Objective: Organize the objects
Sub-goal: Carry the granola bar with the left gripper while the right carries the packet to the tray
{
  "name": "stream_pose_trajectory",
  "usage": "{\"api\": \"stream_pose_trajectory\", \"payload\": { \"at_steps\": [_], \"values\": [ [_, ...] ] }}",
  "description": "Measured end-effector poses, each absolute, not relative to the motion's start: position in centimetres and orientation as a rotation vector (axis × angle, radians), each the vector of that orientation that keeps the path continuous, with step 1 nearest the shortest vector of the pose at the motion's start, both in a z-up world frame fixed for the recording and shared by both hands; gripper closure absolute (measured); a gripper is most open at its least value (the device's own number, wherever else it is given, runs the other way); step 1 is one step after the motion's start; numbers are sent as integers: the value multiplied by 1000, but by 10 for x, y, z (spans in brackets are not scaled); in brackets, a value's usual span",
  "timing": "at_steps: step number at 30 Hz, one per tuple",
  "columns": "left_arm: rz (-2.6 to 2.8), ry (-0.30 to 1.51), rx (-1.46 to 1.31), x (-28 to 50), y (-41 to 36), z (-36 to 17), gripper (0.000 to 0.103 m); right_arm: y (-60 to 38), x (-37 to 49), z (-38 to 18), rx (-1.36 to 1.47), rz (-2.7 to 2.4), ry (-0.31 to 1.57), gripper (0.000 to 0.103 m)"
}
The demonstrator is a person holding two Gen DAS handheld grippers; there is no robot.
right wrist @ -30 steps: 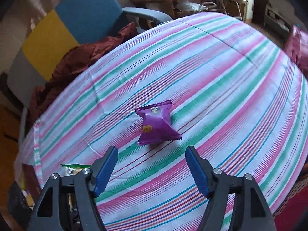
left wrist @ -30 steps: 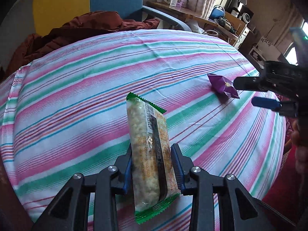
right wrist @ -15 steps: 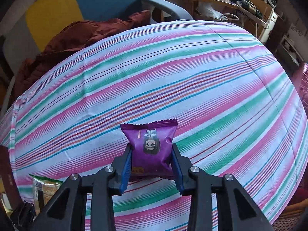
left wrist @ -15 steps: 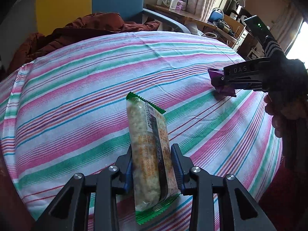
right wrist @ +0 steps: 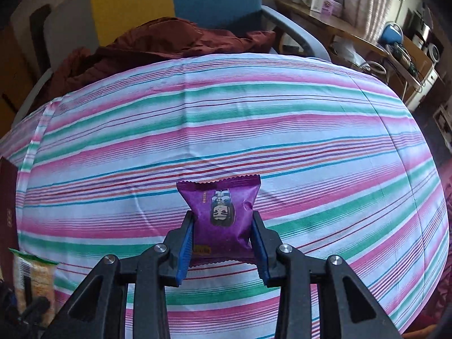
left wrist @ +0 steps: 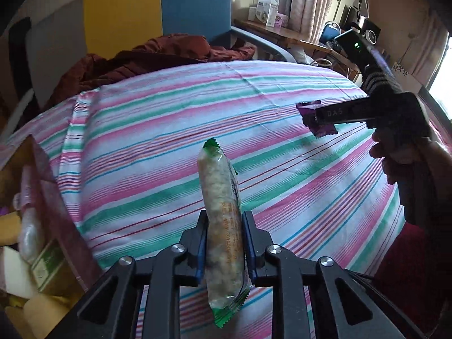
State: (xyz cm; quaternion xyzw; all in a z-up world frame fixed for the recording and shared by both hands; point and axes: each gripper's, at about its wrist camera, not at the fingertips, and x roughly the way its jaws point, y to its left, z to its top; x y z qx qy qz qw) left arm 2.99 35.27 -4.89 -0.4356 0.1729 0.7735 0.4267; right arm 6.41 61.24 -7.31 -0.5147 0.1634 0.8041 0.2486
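Left wrist view: the left tool (left wrist: 224, 243) pinches a green-edged cereal bar (left wrist: 221, 226) upright between its blue pads, lifted clear of the striped counter (left wrist: 141, 147). An open box (left wrist: 42, 226) of snacks sits at the counter's left edge. Across the counter, the right tool pinches the purple snack packet (left wrist: 316, 120) in the air, a hand (left wrist: 401, 152) behind it.

Right wrist view: the right tool (right wrist: 223, 240) grips the purple snack packet at its sides, above the cloth. To do this well, probably carry each wrapper level toward the box, keeping both grips firm and the tools well apart, and release only once over the opening.
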Motion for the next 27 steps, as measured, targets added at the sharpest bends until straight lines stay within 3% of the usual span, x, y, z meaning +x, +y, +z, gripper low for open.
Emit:
{"api": "stream_pose_trajectory", "payload": {
  "at_steps": [13,27],
  "values": [
    [2044,344,-983,32,298,1,81,555,36,-82,-1567,2308,344,66],
    [2115,253,-996,24,243,7,81,457,20,-52,-1607,2492,314,66]
  ]
}}
